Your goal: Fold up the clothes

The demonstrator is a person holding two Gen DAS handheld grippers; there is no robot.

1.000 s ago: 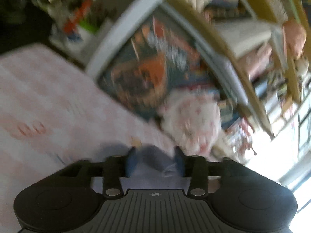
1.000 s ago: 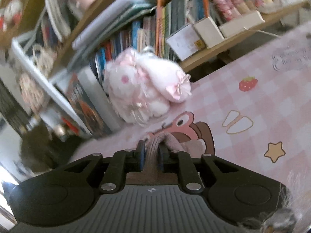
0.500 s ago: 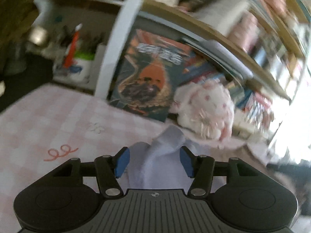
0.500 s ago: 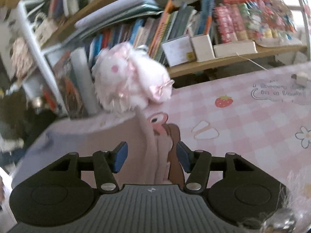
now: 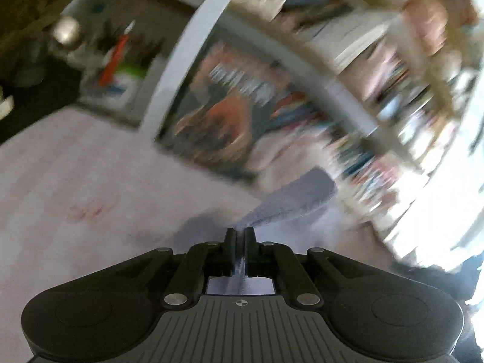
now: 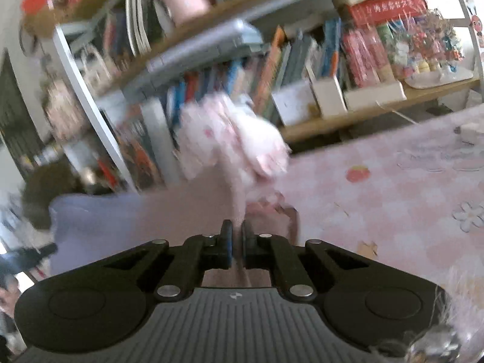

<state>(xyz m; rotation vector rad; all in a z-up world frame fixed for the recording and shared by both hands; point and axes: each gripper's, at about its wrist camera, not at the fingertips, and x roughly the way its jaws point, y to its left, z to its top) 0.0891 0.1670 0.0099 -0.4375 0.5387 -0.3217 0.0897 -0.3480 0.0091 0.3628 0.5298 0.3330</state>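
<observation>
Both the left gripper [image 5: 240, 236] and right gripper [image 6: 237, 231] are clenched on thin edges of the lilac garment [image 6: 127, 220], lifted above the pink tablecloth [image 6: 393, 199], so a hard tug could slip the fabric free.

Heavy motion blur across the left wrist view: bookshelf [image 5: 348, 69] contents and the pattern on the pink tablecloth [image 5: 90, 187] unreadable. Garment [image 6: 145, 220] smeared in the right wrist view, edges indistinct, lower part hidden behind the right gripper [image 6: 237, 234]. Plush toy [image 6: 236, 139] blurred, features indistinguishable.
</observation>
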